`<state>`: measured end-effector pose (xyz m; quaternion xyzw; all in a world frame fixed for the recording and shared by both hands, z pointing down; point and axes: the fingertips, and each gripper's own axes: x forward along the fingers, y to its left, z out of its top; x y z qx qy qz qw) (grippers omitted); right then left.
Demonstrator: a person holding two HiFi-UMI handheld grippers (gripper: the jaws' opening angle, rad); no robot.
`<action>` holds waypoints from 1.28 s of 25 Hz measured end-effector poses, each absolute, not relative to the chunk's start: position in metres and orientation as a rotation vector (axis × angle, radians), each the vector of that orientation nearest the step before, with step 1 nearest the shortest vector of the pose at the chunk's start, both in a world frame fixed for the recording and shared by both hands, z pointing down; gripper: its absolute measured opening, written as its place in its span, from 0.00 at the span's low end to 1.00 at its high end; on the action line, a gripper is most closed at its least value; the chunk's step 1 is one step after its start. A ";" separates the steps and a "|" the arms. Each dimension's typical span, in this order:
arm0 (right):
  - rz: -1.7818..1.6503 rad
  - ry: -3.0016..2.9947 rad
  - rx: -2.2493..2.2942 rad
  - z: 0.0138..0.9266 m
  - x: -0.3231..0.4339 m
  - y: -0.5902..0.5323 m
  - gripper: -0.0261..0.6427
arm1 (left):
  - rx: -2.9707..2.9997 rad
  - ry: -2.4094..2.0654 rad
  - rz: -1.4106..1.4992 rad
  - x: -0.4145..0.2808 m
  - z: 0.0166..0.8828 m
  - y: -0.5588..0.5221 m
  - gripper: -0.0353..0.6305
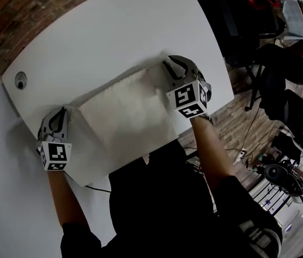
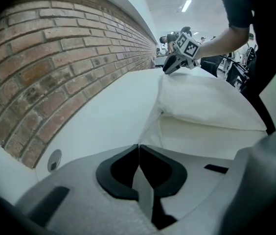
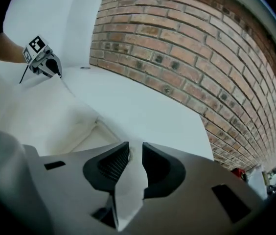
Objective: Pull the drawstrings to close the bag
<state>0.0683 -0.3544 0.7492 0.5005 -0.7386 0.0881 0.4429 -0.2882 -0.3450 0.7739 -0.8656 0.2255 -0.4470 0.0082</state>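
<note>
A white drawstring bag (image 1: 127, 112) lies flat on the white table (image 1: 103, 31) between my two grippers. My left gripper (image 1: 61, 113) sits at the bag's left end. In the left gripper view its jaws (image 2: 138, 146) are shut on a thin white drawstring (image 2: 150, 127) that runs up to the bag (image 2: 206, 106). My right gripper (image 1: 170, 64) is at the bag's far right corner, where the cloth is bunched. In the right gripper view its jaws (image 3: 134, 153) stand nearly together with a bit of white cord or cloth pinched at the left pad. The bag (image 3: 45, 116) spreads away towards the left gripper (image 3: 47, 65).
A brick wall (image 3: 187, 58) runs along the table's far edge. A round cable grommet (image 1: 21, 80) sits in the table's left corner. Right of the table edge are chairs, cables and office clutter (image 1: 286, 117). The person's dark torso (image 1: 162, 208) is at the near edge.
</note>
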 end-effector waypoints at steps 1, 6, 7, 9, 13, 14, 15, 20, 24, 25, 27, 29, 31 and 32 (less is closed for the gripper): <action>0.222 -1.823 1.232 0.751 0.069 -0.354 0.18 | -2.708 0.702 -1.389 -0.287 0.773 -0.345 0.09; 0.227 -1.797 1.197 0.758 0.072 -0.351 0.16 | -2.710 0.693 -1.398 -0.287 0.775 -0.342 0.09; 0.231 -1.798 1.192 0.758 0.073 -0.349 0.15 | -2.709 0.689 -1.401 -0.287 0.775 -0.342 0.09; 0.254 -1.803 1.197 0.759 0.076 -0.347 0.13 | -2.709 0.685 -1.401 -0.287 0.774 -0.342 0.09; 0.323 -1.819 1.224 0.760 0.083 -0.347 0.10 | -2.722 0.709 -1.396 -0.287 0.773 -0.343 0.09; 0.344 -1.826 1.233 0.761 0.083 -0.347 0.09 | -2.727 0.717 -1.394 -0.287 0.773 -0.343 0.09; 0.374 -1.835 1.244 0.762 0.084 -0.347 0.08 | -2.731 0.722 -1.390 -0.287 0.773 -0.343 0.09; 0.498 -1.861 1.254 0.763 0.083 -0.349 0.06 | -2.753 0.733 -1.365 -0.281 0.766 -0.349 0.09; 0.301 -1.803 1.202 0.757 0.077 -0.355 0.06 | -2.733 0.784 -1.377 -0.287 0.764 -0.354 0.09; 0.248 -1.790 1.207 0.755 0.076 -0.356 0.06 | -2.727 0.802 -1.374 -0.287 0.765 -0.354 0.08; 0.165 -1.787 1.236 0.748 0.079 -0.357 0.06 | -2.718 0.843 -1.367 -0.285 0.765 -0.353 0.08; 0.108 -1.807 1.282 0.736 0.084 -0.359 0.06 | -2.709 0.900 -1.355 -0.280 0.762 -0.350 0.08; 0.058 -1.830 1.327 0.723 0.087 -0.360 0.06 | -2.690 0.982 -1.335 -0.281 0.761 -0.350 0.08; 0.036 -1.841 1.347 0.717 0.086 -0.361 0.06 | -2.676 1.034 -1.319 -0.283 0.761 -0.350 0.08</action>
